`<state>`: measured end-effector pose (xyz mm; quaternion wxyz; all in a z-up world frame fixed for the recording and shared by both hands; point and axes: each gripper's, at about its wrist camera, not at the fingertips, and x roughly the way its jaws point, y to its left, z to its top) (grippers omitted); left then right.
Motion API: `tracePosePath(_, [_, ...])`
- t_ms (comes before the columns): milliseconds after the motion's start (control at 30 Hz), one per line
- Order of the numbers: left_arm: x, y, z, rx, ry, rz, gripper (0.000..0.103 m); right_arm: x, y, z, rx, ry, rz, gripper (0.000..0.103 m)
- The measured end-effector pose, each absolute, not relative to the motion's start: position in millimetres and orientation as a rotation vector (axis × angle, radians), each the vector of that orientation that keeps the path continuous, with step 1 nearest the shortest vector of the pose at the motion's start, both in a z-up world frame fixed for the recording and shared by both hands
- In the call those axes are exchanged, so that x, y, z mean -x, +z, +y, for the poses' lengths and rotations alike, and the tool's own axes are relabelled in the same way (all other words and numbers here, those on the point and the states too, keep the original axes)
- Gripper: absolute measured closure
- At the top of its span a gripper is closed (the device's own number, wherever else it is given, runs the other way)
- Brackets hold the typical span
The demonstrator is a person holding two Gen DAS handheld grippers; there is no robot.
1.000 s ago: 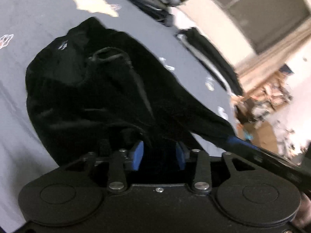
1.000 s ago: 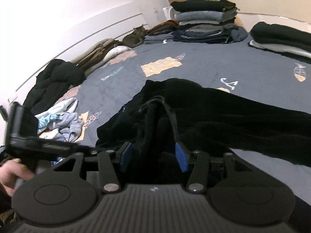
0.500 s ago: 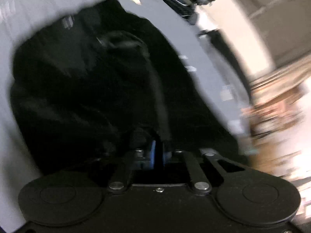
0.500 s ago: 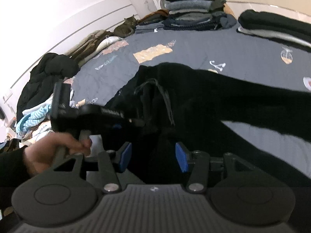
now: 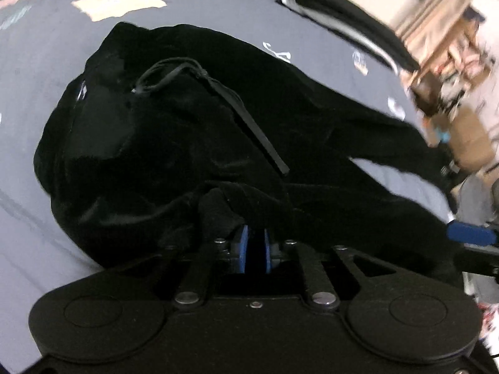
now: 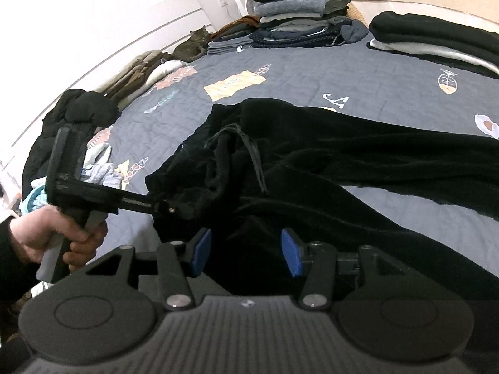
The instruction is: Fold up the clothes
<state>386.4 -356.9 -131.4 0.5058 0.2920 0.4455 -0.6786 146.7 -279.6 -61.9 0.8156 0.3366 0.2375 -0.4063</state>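
Observation:
Black trousers (image 5: 187,131) with a flat drawstring (image 5: 249,124) lie crumpled on a grey-blue bedspread (image 5: 37,62). My left gripper (image 5: 255,246) is shut on a bunched fold of the trousers near the waist, its blue pads almost touching. In the right wrist view the left gripper (image 6: 162,207) pinches that waist edge, held by a hand (image 6: 62,237). The trousers (image 6: 312,162) spread to the right, one leg stretching off frame. My right gripper (image 6: 246,254) is open, pads wide apart, low over the black fabric. Whether the pads touch it is unclear.
Stacks of folded clothes (image 6: 299,15) and a black folded pile (image 6: 430,34) stand at the far side of the bed. A cat (image 6: 193,45) lies near the headboard. Loose unfolded clothes (image 6: 78,109) heap at the left. Boxes (image 5: 467,143) stand beyond the bed's right edge.
The left gripper's pads, apart around the fabric a second ago, have shut on it. The left gripper and hand have come further into the right wrist view. The right gripper stays open.

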Motion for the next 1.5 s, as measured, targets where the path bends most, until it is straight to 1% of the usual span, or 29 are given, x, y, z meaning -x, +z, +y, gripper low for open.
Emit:
tracePosePath(33, [-384.5,-133.0,-360.6,-0.713,-1.626,1.094,0.087,-146.3,-61.2,-280.0,-0.716,-0.862,0.503,0.054])
tracePosePath(100, [-383.0,-139.7,-369.1,-0.683,-1.635,1.167,0.073,-145.6,-59.9,-280.6,-0.712,-0.854,0.495,0.054])
tracePosePath(133, [-382.5,-143.7,-373.9,-0.663,-1.636,1.204,0.058,-144.6,-59.2,-280.8,-0.716,-0.849,0.489,0.054])
tracePosePath(167, [-382.0,-147.4,-377.6,-0.652,-1.637,1.236,0.049,-142.7,-58.7,-281.2,-0.726,-0.846,0.491,0.054])
tracePosePath(200, [-379.6,-148.3,-377.8,-0.654,-1.633,1.248,0.051,-140.7,-58.3,-281.6,-0.736,-0.844,0.493,0.054])
tracePosePath(233, [-376.7,-148.3,-378.5,-0.669,-1.62,1.229,0.058,-138.8,-57.8,-282.1,-0.745,-0.842,0.497,0.054])
tracePosePath(267, [-373.8,-148.2,-379.5,-0.685,-1.605,1.204,0.069,-136.7,-57.3,-283.0,-0.754,-0.841,0.508,0.054])
tracePosePath(300, [-372.2,-149.6,-381.3,-0.701,-1.581,1.19,0.073,-134.4,-56.8,-284.2,-0.764,-0.84,0.52,0.054])
tracePosePath(333, [-373.4,-150.6,-383.0,-0.69,-1.56,1.198,0.075,-131.5,-56.2,-287.4,-0.78,-0.838,0.537,0.054])
tracePosePath(400, [-380.1,-150.9,-386.3,-0.643,-1.519,1.259,0.08,-127.2,-53.6,-295.5,-0.802,-0.839,0.572,0.054])
tracePosePath(433, [-383.4,-149.1,-385.5,-0.616,-1.51,1.29,0.087,-124.9,-50.9,-301.6,-0.817,-0.84,0.594,0.054])
tracePosePath(467, [-386.8,-147.1,-384.4,-0.588,-1.502,1.322,0.09,-124.4,-46.5,-307.5,-0.829,-0.843,0.612,0.054])
tracePosePath(600, [-402.7,-126.9,-363.4,-0.501,-1.455,1.396,0.094,-129.6,-17.4,-332.6,-0.848,-0.823,0.649,0.054])
tracePosePath(633, [-408.6,-119.9,-357.1,-0.477,-1.438,1.407,0.098,-133.1,-10.3,-339.7,-0.846,-0.813,0.656,0.054])
tracePosePath(700, [-422.0,-106.1,-346.3,-0.443,-1.401,1.434,0.098,-143.5,6.9,-357.0,-0.831,-0.792,0.668,0.054])
tracePosePath(733, [-429.6,-96.3,-340.5,-0.443,-1.381,1.419,0.098,-150.9,14.4,-365.6,-0.817,-0.784,0.674,0.054])
tracePosePath(800, [-441.3,-79.1,-336.5,-0.464,-1.392,1.337,0.091,-166.2,25.7,-382.4,-0.799,-0.761,0.683,0.054])
tracePosePath(867, [-454.9,-64.4,-337.2,-0.503,-1.4,1.214,0.055,-186.1,36.7,-400.6,-0.775,-0.745,0.685,0.054])
tracePosePath(900, [-454.8,-67.5,-342.0,-0.552,-1.438,1.163,0.052,-193.0,39.7,-407.5,-0.772,-0.735,0.683,0.054])
tracePosePath(1067, [-448.3,-92.6,-369.9,-0.825,-1.641,0.897,0.049,-233.2,47.1,-429.8,-0.757,-0.696,0.714,0.054])
tracePosePath(1233, [-441.7,-117.7,-397.9,-1.089,-1.81,0.594,0.049,-260.4,47.2,-437.4,-0.77,-0.668,0.774,0.054])
tracePosePath(1267, [-438.9,-125.8,-399.1,-1.134,-1.835,0.568,0.049,-262.9,48.5,-437.9,-0.774,-0.662,0.786,0.054])
tracePosePath(1300, [-435.7,-134.5,-399.6,-1.178,-1.858,0.549,0.051,-265.3,49.4,-438.5,-0.776,-0.659,0.799,0.054])
tracePosePath(1333, [-438.4,-138.3,-399.8,-1.183,-1.862,0.554,0.07,-267.6,50.6,-439.1,-0.775,-0.656,0.813,0.054])
tracePosePath(1367, [-442.2,-141.2,-400.0,-1.182,-1.862,0.562,0.094,-268.9,52.5,-440.3,-0.771,-0.653,0.825,0.054])
tracePosePath(1433, [-463.9,-135.0,-406.4,-1.105,-1.838,0.697,0.095,-272.2,56.8,-443.1,-0.764,-0.651,0.846,0.054])
tracePosePath(1500, [-484.9,-121.9,-403.0,-1.028,-1.798,0.73,0.095,-275.2,62.0,-447.6,-0.752,-0.643,0.858,0.054])
